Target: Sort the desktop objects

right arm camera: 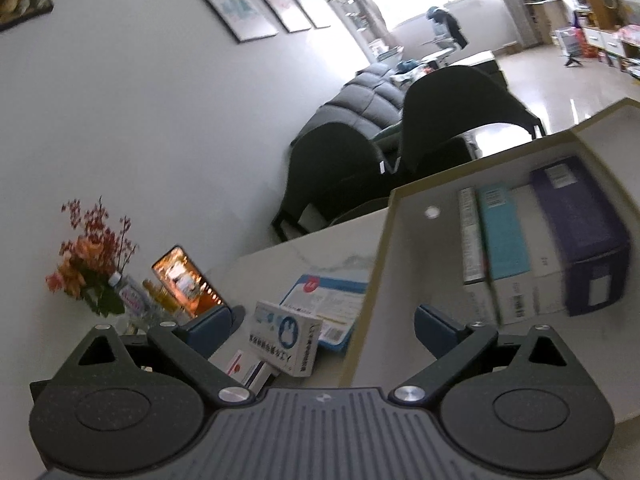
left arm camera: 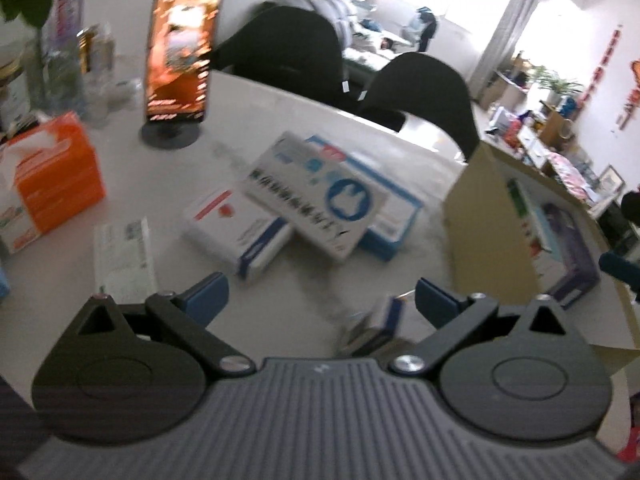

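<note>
Possibly cardboard, rectangular rabbit-print box

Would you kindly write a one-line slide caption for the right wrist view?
Open right gripper above the white tabletop, between a white rabbit-logo carton and a tan cardboard box holding upright packages.

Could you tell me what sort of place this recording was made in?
Most likely a home living and dining room: a grey sofa by the window, framed pictures on the wall, and dark chairs at a white table.
</note>
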Demonstrator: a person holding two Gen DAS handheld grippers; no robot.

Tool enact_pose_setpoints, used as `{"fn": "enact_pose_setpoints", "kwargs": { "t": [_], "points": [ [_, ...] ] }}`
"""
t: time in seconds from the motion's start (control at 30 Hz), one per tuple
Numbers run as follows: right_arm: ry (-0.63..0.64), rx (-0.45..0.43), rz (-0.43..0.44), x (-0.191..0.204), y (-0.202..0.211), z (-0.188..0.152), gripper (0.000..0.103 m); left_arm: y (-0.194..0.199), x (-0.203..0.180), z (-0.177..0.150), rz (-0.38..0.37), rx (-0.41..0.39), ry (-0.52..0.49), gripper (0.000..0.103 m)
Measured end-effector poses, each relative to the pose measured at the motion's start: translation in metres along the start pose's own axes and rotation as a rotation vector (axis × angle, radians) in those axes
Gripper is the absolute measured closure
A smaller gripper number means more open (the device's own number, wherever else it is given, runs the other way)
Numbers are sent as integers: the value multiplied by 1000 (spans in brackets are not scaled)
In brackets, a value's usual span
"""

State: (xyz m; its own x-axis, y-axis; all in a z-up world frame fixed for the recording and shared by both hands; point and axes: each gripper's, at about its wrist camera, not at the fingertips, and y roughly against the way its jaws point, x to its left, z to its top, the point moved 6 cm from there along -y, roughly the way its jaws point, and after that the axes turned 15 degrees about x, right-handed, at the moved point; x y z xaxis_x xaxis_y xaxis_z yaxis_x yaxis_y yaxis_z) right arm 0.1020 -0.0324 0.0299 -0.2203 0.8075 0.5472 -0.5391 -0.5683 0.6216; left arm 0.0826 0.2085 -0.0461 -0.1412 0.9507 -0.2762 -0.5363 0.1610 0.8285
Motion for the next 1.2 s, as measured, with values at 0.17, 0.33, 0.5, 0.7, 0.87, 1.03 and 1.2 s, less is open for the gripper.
{"fn": "enact_pose_setpoints", "kwargs": {
  "t": [0.17,0.33,0.5,0.7,0.87,1.03,1.2],
  "points": [
    [76,81,22,24,-33,10,6,0,17,-6,29,13,35,2],
    [186,187,18,51,-74,23,7,4,29,-11,57,15,57,2],
    [319,282,-45,73,-118,35,9,6,39,-13,77,16,80,2],
    [387,419,-109,80,-169,46,11,13,48,-12,96,6,97,2],
    [420,508,-167,79,-203,54,12,16,53,-12,113,2,107,2],
    [437,573,-200,78,-225,55,12,16,55,-12,122,5,110,2],
    [468,622,-213,79,-239,52,13,15,53,-13,126,10,108,2]
  ]
}}
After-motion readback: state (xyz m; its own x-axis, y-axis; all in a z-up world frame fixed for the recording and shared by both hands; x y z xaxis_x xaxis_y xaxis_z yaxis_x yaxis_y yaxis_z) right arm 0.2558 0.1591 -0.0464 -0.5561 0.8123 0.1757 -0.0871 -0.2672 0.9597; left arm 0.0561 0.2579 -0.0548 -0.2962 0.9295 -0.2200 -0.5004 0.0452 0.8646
